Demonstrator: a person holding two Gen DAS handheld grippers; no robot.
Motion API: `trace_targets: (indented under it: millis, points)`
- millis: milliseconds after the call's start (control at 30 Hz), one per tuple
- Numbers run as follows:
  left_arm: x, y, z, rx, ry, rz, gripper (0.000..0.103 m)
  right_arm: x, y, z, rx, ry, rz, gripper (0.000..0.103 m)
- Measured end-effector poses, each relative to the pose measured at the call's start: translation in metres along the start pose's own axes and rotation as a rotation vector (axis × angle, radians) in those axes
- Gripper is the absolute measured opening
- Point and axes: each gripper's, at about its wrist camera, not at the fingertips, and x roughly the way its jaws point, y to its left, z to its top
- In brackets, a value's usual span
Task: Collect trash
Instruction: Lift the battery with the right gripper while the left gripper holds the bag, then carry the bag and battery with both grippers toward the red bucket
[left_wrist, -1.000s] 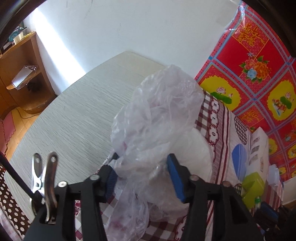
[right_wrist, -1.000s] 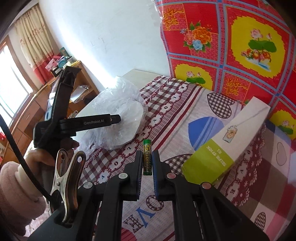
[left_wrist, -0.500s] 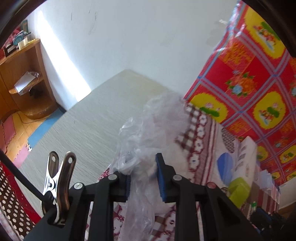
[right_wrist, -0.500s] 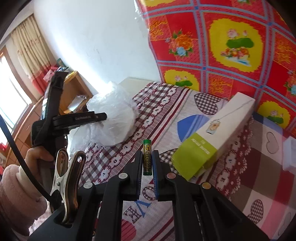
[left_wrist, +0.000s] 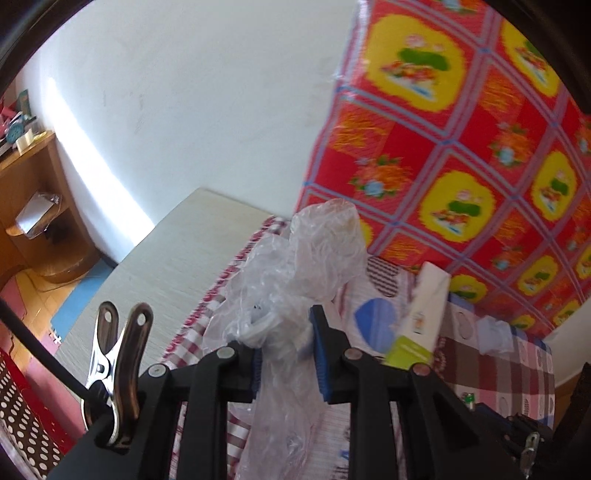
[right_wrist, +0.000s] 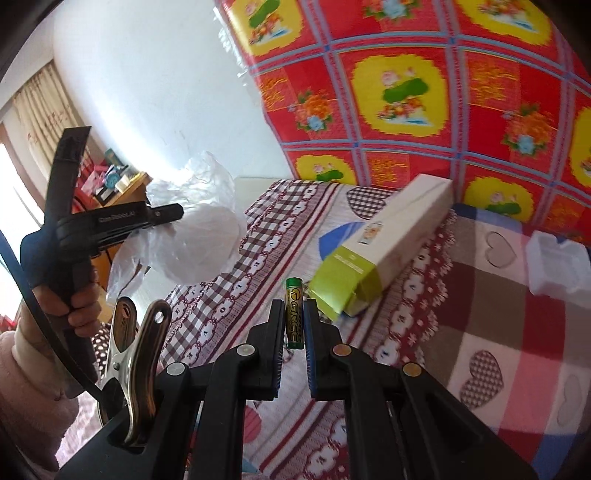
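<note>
A crumpled clear plastic bag (left_wrist: 295, 258) hangs lifted above the checked tablecloth (left_wrist: 509, 365), with my left gripper (left_wrist: 284, 343) shut on its bunched neck. The right wrist view shows the same bag (right_wrist: 199, 236) at the left, held up by that gripper (right_wrist: 177, 213) in a person's hand (right_wrist: 79, 308). My right gripper (right_wrist: 294, 317) is shut on a green battery (right_wrist: 294, 310) that stands upright between the pads. A white and green carton (right_wrist: 388, 258) lies on the cloth just right of the battery.
A small white plastic piece (right_wrist: 557, 269) lies at the right on the cloth. A red floral sheet (right_wrist: 443, 92) hangs behind the table. A bare pale tabletop (left_wrist: 155, 273) and a wooden shelf unit (left_wrist: 33, 206) lie to the left.
The left gripper closed on the plastic bag and raised it off the table. The right gripper, still shut on the battery, shifted across the cloth; the carton now looks nearer.
</note>
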Motion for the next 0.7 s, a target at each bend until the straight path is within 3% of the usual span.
trace_targets:
  millis: [700]
  points:
    - [-0.078, -0.171, -0.074, 0.25, 0.026, -0.171, 0.023, -0.153, -0.072, -0.062, 0.191, -0.179, -0.158, 0.011]
